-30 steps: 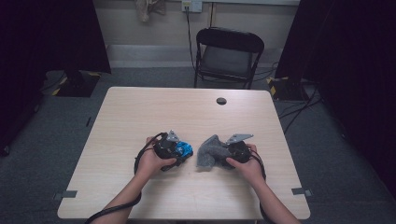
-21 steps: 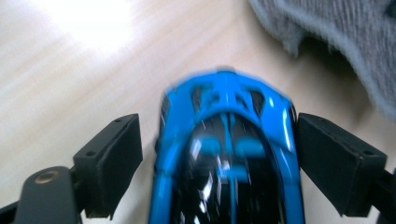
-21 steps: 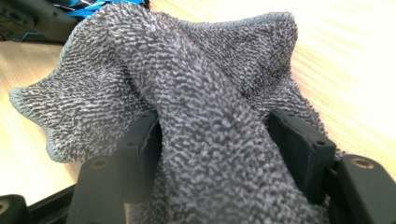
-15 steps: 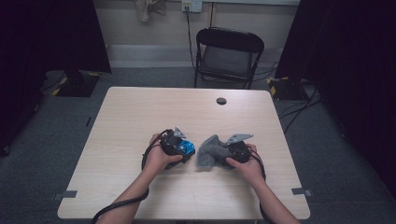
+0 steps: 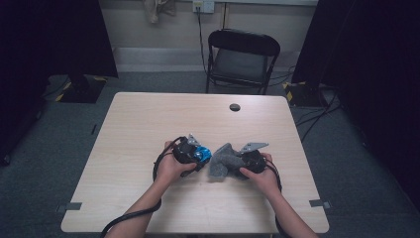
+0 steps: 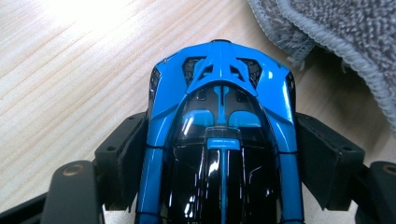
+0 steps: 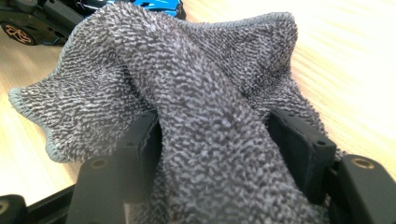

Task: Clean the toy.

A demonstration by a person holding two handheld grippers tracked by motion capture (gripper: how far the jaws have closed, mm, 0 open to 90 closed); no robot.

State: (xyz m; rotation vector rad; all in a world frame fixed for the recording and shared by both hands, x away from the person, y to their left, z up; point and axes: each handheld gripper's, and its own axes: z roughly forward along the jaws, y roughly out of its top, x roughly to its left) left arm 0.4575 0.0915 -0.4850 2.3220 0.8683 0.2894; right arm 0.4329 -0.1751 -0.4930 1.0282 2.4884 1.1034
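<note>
L gripper [image 5: 198, 154]: 2 jaws pinching blue toy car [image 6: 219, 140] by its sides, pads tight vs bodywork; car just above wood table [image 5: 148, 129], near centre-front.
R gripper [image 5: 233, 166]: 2 jaws clamped on bunched grey cloth [image 7: 196, 107]; cloth drapes fwd over jaws, its edge on table.
Car vs cloth: just beside each other; in L gripper view cloth hem sits top-right of car, touching or not can't tell.
Hands: L hand [image 5: 171, 168], R hand [image 5: 262, 176], 1 on each gripper.
Bkgd: black folding chair [image 5: 241, 59] beyond far table edge; small dark round hole [image 5: 235, 107] in tabletop near far edge.
</note>
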